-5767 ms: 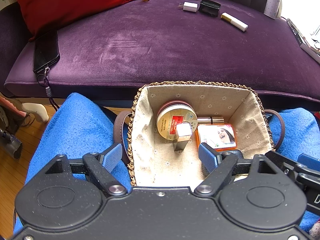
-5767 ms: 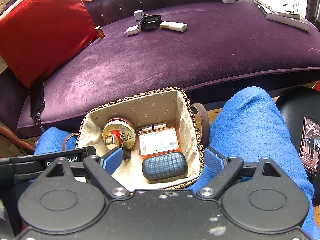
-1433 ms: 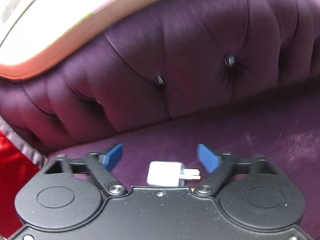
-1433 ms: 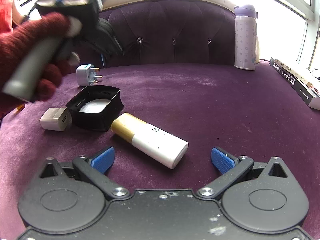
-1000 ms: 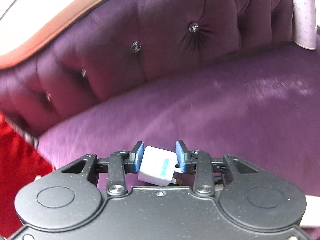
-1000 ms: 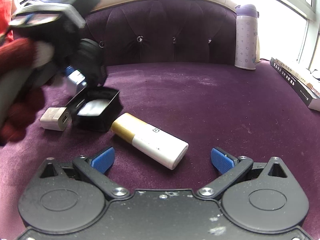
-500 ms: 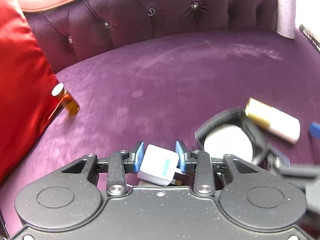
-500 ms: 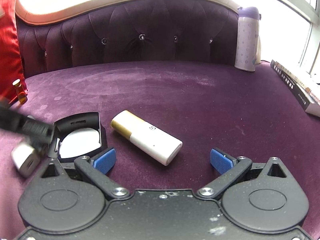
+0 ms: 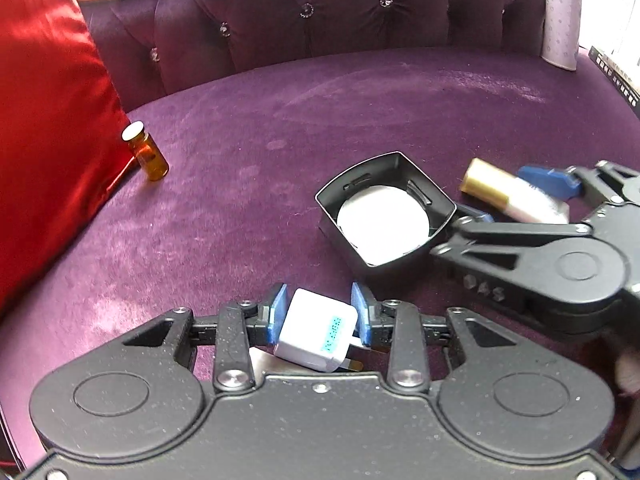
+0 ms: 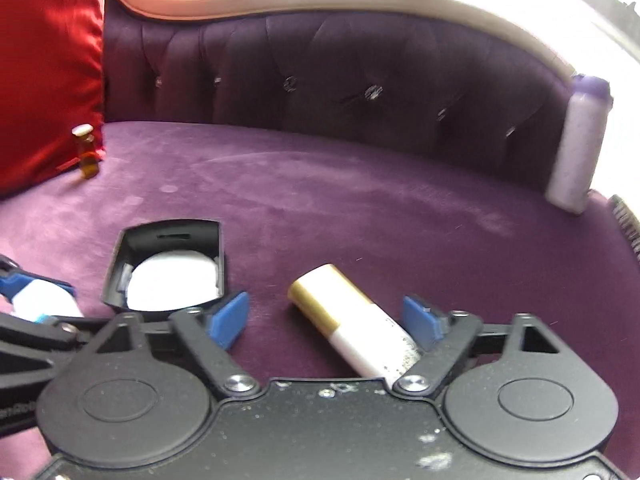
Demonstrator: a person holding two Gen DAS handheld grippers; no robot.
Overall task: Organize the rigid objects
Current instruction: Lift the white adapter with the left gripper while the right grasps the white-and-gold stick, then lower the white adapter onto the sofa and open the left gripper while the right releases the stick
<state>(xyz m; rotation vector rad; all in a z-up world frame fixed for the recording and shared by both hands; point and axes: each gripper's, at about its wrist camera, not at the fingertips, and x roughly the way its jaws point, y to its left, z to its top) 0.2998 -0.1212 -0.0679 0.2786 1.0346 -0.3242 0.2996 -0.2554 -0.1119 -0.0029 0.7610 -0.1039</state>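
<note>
My left gripper [image 9: 319, 312] is shut on a white plug adapter [image 9: 316, 334], lifted over the purple sofa seat [image 9: 280, 128]. A white and gold tube [image 10: 354, 330] lies on the seat between the blue pads of my right gripper [image 10: 326, 320], whose jaws are closing; a gap still shows on each side of the tube. The same tube [image 9: 504, 194] and right gripper [image 9: 516, 196] show at the right of the left wrist view. A black square case with a white disc inside [image 9: 384, 216] rests just left of the tube. An amber vial [image 9: 146, 152] stands by the red cushion.
A red cushion [image 9: 44, 92] leans at the left of the sofa. A lilac bottle [image 10: 580, 148] stands at the back right against the tufted backrest [image 10: 320, 80]. Book spines [image 9: 616, 72] lie at the far right edge.
My right gripper has moved forward around the tube and its jaws have narrowed. The left gripper, holding the adapter, has drifted slightly, with the case now closer.
</note>
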